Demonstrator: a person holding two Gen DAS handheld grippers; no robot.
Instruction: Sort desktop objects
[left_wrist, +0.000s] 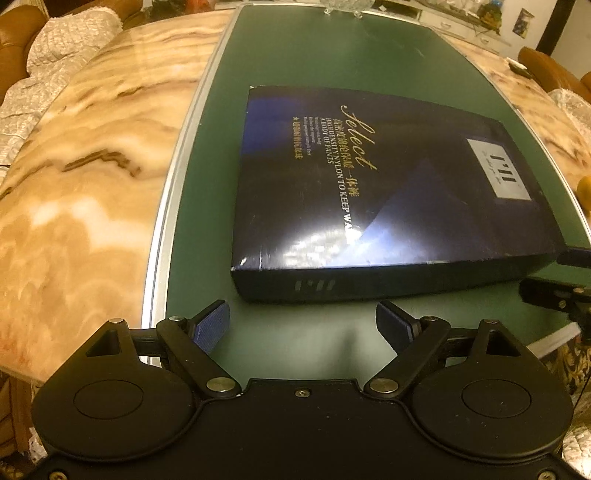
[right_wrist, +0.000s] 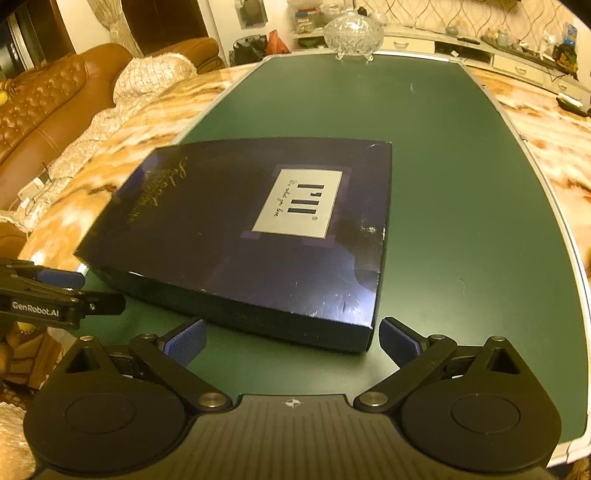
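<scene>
- Dark-blue cardboard makes up the one large item in play: a flat box with gold lettering and a pale label, lying closed and flat on the green mat that covers the middle of the marble bench.
- Left gripper hovers just short of the box's near edge; its blue-padded fingers stand wide apart with nothing between them.
- Right gripper sits at the box's near right corner, fingers equally spread and empty; the corner lies close ahead of them, and I cannot tell whether a pad brushes it.
- Each gripper shows at the edge of the other's view, so both flank the same near side of the box.
- My judgement: the sorting looks barely begun, since the box is ungripped and no sorted group appears anywhere on the mat.
- A glass bowl stands at the far end of the mat, well apart from the box.
- What is left, as I read it: grasp or push the box to its place, though no destination is visible.
</scene>
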